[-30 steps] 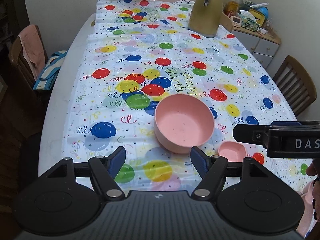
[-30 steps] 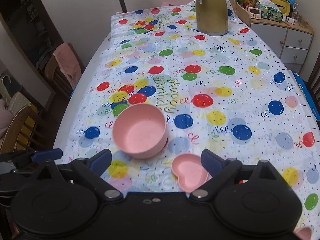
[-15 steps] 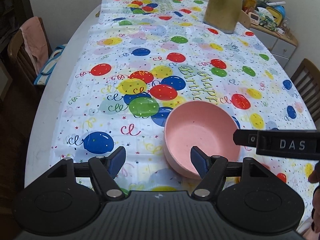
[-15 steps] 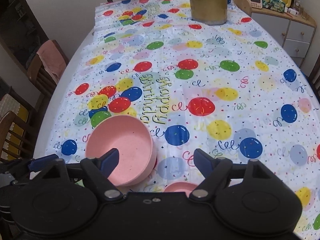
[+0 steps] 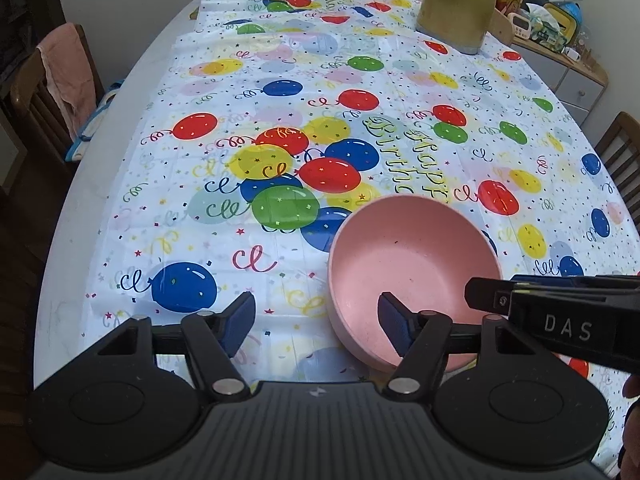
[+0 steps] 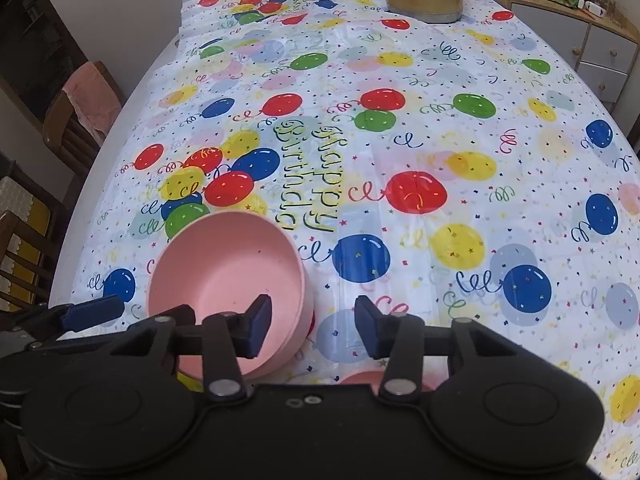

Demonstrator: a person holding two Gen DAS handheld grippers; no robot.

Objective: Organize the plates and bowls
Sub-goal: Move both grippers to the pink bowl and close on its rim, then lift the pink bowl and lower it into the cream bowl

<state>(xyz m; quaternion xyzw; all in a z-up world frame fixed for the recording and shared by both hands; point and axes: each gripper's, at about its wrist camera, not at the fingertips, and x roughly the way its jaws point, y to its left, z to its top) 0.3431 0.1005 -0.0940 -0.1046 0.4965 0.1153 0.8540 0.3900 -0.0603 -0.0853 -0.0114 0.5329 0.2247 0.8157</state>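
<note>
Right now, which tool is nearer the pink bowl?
About even. Left tool straddles the pink bowl's left rim, one finger inside; right tool straddles its right rim. Both closing, neither gripping.

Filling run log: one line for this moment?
pink bowl: on table, ungrasped | left gripper: closing, rim between fingers | right gripper: closing, empty

We are seeing a pink bowl (image 5: 416, 256) that is looking like matt, faintly speckled plastic. The balloon-print cover (image 5: 280, 128) on the worktop is showing as thin, glossy plastic sheet, creased in fold lines and catching glare. The tall gold jug (image 5: 456, 4) is reading as smooth, satin metal. Our tongs (image 5: 316, 318) are appearing as matt black plastic with blue rubbery pads (image 5: 394, 322). The chair (image 5: 32, 96) is looking like dark varnished wood, draped in soft pink cloth (image 5: 66, 76).
</note>
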